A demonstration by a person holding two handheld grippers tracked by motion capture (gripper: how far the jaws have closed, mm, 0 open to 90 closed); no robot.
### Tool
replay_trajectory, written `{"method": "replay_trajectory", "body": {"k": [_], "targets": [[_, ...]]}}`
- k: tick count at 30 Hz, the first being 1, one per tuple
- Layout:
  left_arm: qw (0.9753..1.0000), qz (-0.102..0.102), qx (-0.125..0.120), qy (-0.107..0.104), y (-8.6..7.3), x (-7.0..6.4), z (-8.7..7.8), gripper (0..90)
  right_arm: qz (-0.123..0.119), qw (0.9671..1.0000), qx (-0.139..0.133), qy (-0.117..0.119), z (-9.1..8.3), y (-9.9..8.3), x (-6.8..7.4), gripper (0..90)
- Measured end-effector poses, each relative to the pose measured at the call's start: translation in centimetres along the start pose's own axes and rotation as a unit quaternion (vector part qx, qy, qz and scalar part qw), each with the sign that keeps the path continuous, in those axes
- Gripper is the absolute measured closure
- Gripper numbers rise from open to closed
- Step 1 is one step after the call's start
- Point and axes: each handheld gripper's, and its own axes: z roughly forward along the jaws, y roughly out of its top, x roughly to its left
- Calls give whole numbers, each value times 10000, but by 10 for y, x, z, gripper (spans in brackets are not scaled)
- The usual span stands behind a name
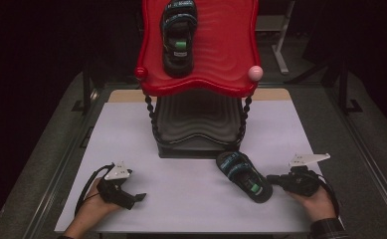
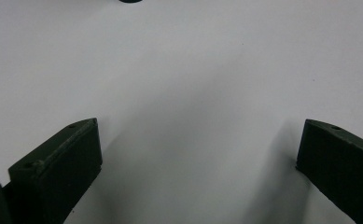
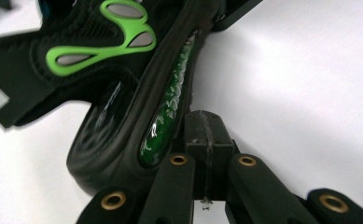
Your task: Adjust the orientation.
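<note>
Sandals: two, black with teal trim, green strap tab, glossy green sole inlay; white tag, writing unreadable.
Near sandal (image 1: 243, 176): flat on the table at 5 o'clock from the rack, heel toward the right gripper.
Far sandal (image 1: 178, 35): on the rack's red top tier.
Rack (image 1: 231, 45): wavy ridged plastic, red over black, beaded black posts; two knobs, one red, one pink.
Table (image 1: 181, 199): smooth, matte white.
Left gripper (image 2: 198, 154): jaws wide apart, empty, at 7 o'clock.
Right gripper (image 3: 206, 135): jaws pressed together, beside the sandal's heel, gripping nothing.
</note>
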Motion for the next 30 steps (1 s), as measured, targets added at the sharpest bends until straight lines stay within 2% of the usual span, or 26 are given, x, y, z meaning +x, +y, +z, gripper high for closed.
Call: {"method": "replay_trajectory", "body": {"k": [1,3,4,7,8,10,15,16,19,20,22,24,25,26,29,30], "targets": [[10000,-4,1,1,0,0,0,0,-19,9999,48,122,0,-2,2,900],[10000,-5,1,0,0,0,0,0,-56,9999,78,96,0,-3,5,899],[10000,-7,3,0,0,0,0,0,-52,9997,90,223,-1,-6,8,899],[10000,-4,10,-3,0,0,0,0,-157,9994,198,249,-1,-10,16,900],[10000,5,16,-3,0,0,0,0,-150,9989,235,371,0,-11,18,899],[10000,6,18,-1,0,0,0,0,-262,9984,347,375,2,-14,24,900],[10000,9,17,-1,0,0,0,0,-498,9953,508,657,9,-15,43,899],[10000,7,18,-2,0,0,0,0,-591,9949,483,658,9,-14,46,899],[10000,8,16,-3,0,0,0,0,-599,9945,479,710,9,-13,49,899],[10000,4,16,-1,0,0,0,0,-590,9950,494,640,8,-14,47,898],[10000,9,14,-1,0,0,0,0,-516,9959,423,611,6,-14,44,898],[10000,5,12,-3,0,0,0,0,-394,9980,112,491,-4,-11,33,885],[10000,5,12,-3,0,0,0,0,-394,9980,112,491,-4,-11,33,885],[10000,15,14,-3,0,0,0,0,-296,9985,-59,455,-8,-8,27,851],[10000,12,12,-2,0,0,0,0,-282,9986,-198,412,-10,-4,24,811],[10000,1,1,1,0,0,0,0,-246,9983,-347,400,-13,1,21,781]]}}
